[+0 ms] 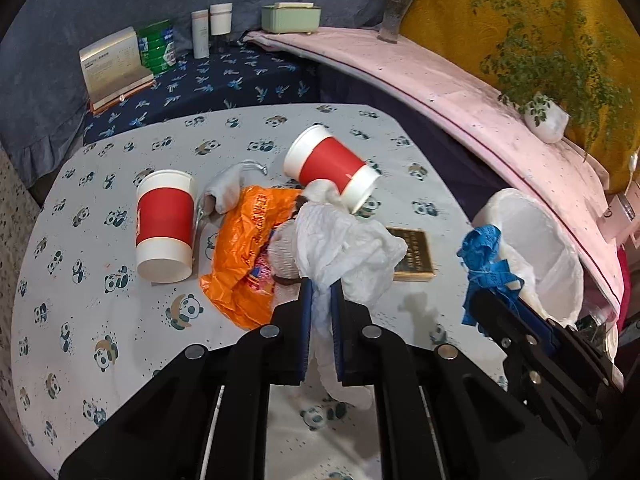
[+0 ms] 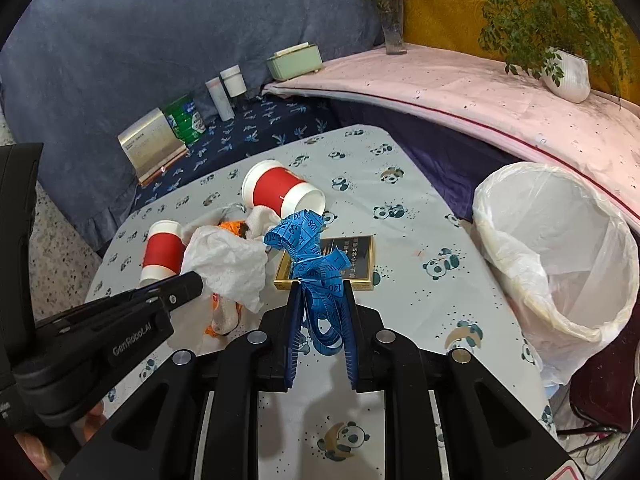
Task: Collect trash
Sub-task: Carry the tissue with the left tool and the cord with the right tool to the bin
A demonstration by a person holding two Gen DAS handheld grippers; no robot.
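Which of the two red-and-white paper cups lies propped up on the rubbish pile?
The far red-banded white paper cup, its open mouth resting on the crumpled pile. The other red-banded cup lies flat on the panda-print tablecloth.

We read "GenRoboAI" on left gripper [image 2: 192,286] body. Blue tape measure [image 2: 310,254] shows numbers 33, 128, 140 (others blurred). Dark gold-edged box [image 2: 352,256] text unreadable.

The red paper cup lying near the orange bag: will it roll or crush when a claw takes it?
The red paper cup lies on its side, so a nudge probably rolls it. It looks empty and thin-walled: likely light and easily crushed. The orange bag beside it may block rolling that way.
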